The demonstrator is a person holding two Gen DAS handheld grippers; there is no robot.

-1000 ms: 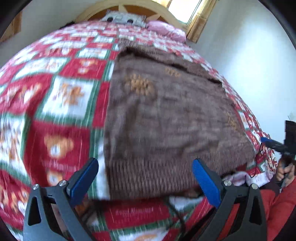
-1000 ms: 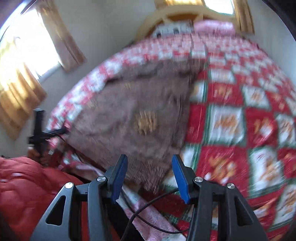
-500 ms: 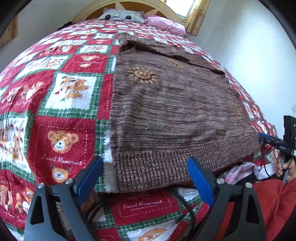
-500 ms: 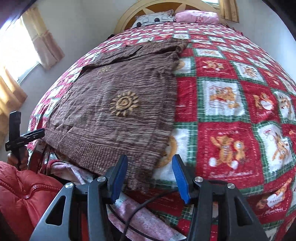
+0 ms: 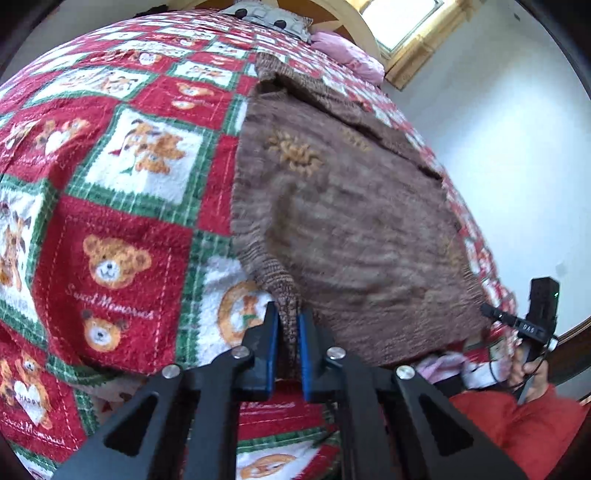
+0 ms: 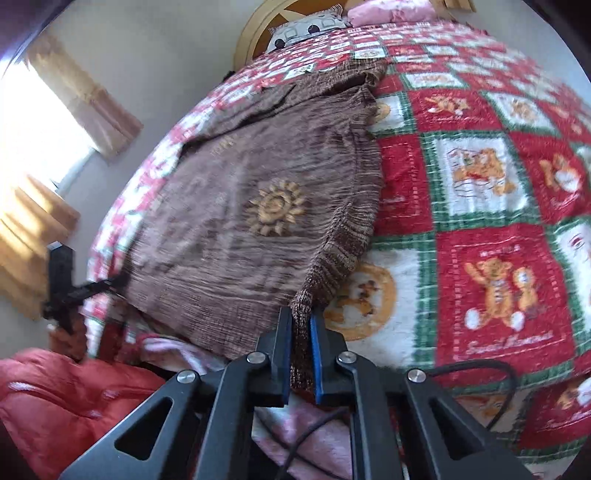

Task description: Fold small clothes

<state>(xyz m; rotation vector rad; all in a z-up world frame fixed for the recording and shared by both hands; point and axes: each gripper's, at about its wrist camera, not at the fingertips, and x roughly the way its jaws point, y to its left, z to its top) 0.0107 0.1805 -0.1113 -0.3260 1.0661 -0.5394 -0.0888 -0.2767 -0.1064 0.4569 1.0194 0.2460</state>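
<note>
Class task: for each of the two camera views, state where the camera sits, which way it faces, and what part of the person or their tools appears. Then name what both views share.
Left wrist: sits on the left gripper, facing down its fingers across the bed; shows its jaws shut on the brown sweater hem, plus the person's other hand.
Right wrist: sits on the right gripper, facing the headboard; jaws shut on the sweater's other hem corner.
Shared: sweater, teddy-bear blanket, pillows.
</note>
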